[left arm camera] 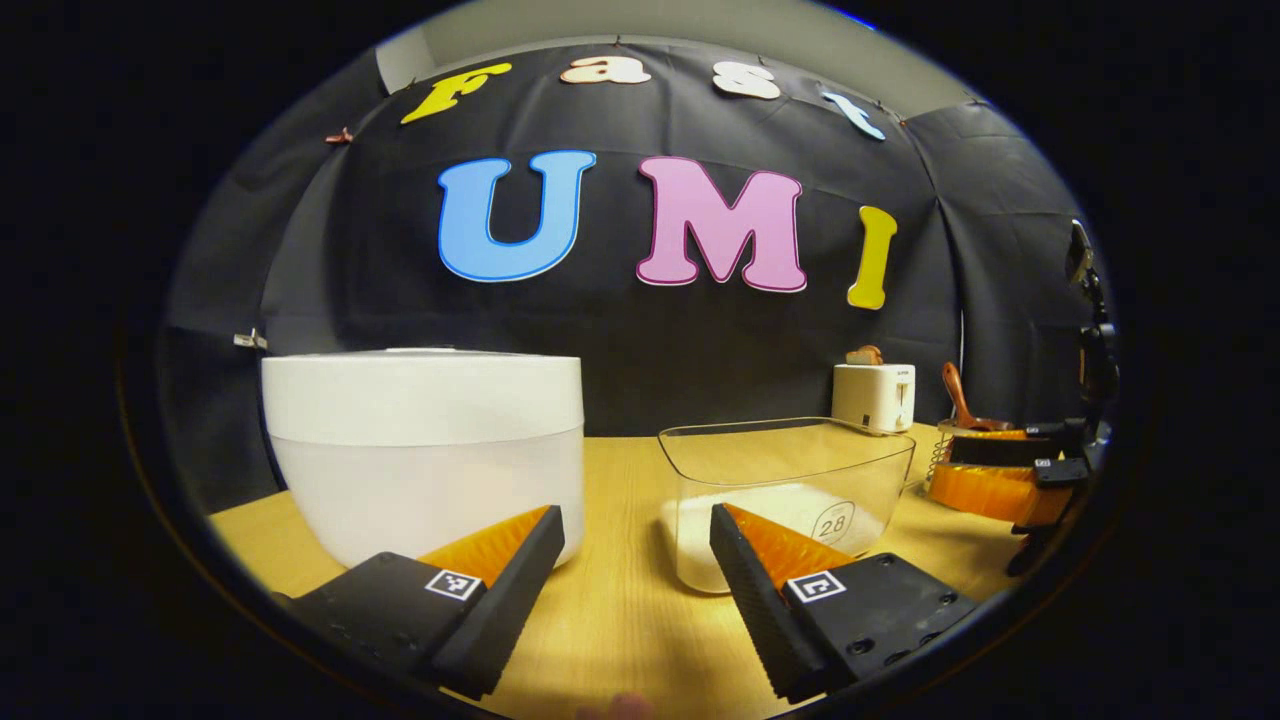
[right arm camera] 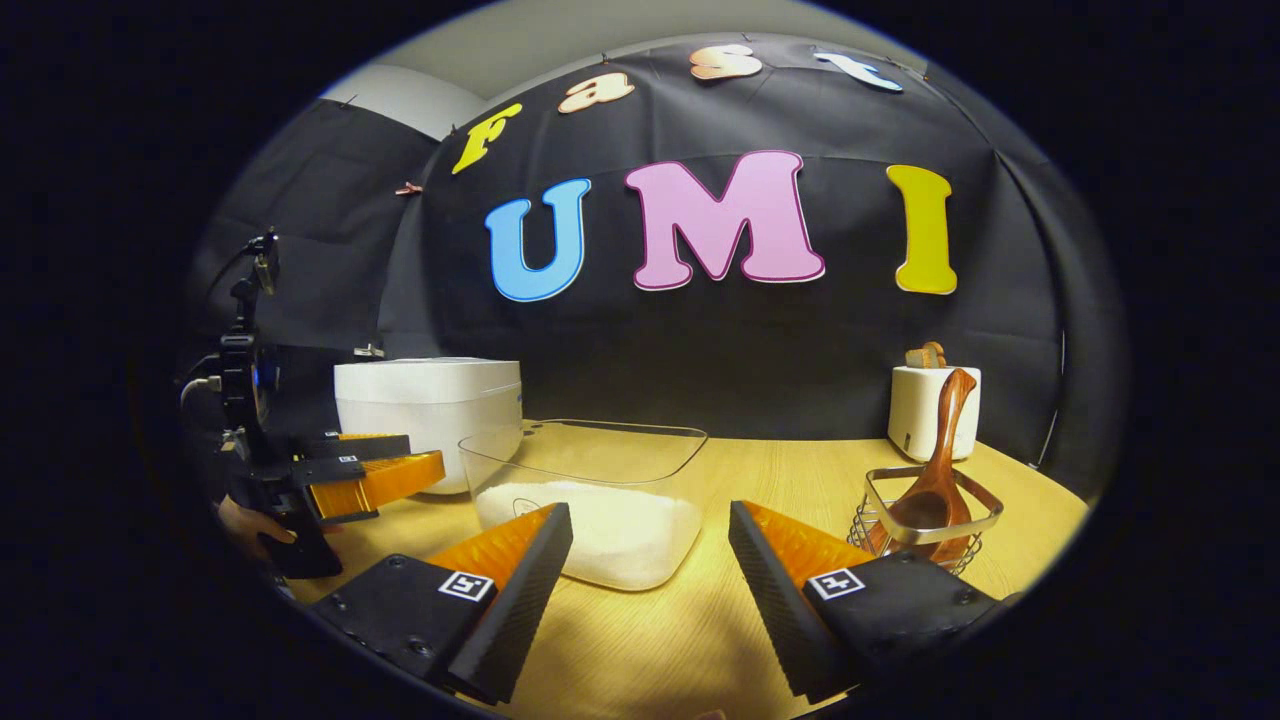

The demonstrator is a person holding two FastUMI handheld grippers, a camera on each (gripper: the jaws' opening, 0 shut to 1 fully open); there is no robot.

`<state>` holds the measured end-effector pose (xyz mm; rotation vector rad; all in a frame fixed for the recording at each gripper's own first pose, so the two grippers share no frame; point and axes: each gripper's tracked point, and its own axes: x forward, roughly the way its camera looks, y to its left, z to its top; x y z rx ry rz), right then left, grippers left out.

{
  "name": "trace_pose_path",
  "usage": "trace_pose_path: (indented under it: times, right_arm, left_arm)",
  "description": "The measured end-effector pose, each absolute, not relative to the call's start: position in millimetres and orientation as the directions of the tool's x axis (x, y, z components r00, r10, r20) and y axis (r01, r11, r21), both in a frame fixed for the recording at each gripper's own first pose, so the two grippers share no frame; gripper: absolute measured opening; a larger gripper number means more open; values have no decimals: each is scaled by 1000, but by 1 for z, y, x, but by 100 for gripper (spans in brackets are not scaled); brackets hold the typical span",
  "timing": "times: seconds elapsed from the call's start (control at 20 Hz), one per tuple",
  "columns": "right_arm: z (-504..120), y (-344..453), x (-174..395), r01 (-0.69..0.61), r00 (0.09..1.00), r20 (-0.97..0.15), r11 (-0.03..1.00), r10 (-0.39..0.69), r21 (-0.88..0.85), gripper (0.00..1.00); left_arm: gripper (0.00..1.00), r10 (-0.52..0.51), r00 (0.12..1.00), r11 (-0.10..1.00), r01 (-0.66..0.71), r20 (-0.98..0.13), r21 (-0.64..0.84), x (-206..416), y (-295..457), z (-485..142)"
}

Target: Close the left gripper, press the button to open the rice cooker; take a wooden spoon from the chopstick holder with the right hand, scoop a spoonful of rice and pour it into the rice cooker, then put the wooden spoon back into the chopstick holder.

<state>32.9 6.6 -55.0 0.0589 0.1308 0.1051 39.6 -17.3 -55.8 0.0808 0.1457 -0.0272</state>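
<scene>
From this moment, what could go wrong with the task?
1. The left tongs are wide open, and the rice cooker lid is down; an open press may miss the button.
2. The clear rice tub sits close beside the cooker, so a reach may knock it.
3. The wooden spoon leans in a light wire chopstick holder; pulling it may tip that.

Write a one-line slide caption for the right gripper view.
Open right gripper faces a clear rice container, with the wooden spoon in its wire holder and closed rice cooker behind.
</scene>
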Motion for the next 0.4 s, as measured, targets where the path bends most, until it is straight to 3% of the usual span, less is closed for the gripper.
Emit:
trace_pose_path:
  times: [0.05,0.1,0.4]
  right_arm:
    - [-56,5,32,-97,986,-129,993,104,65,98]
    - [-55,5,33,-97,986,-128,993,104,64,98]
    - [-56,5,34,-96,986,-128,993,104,64,98]
  left_arm:
    - [91,-19,990,996,31,-142,79,40,-16,-55]
    - [95,-21,990,996,32,-143,79,40,-16,-54]
    - [95,-7,990,997,19,-142,81,43,-15,-55]
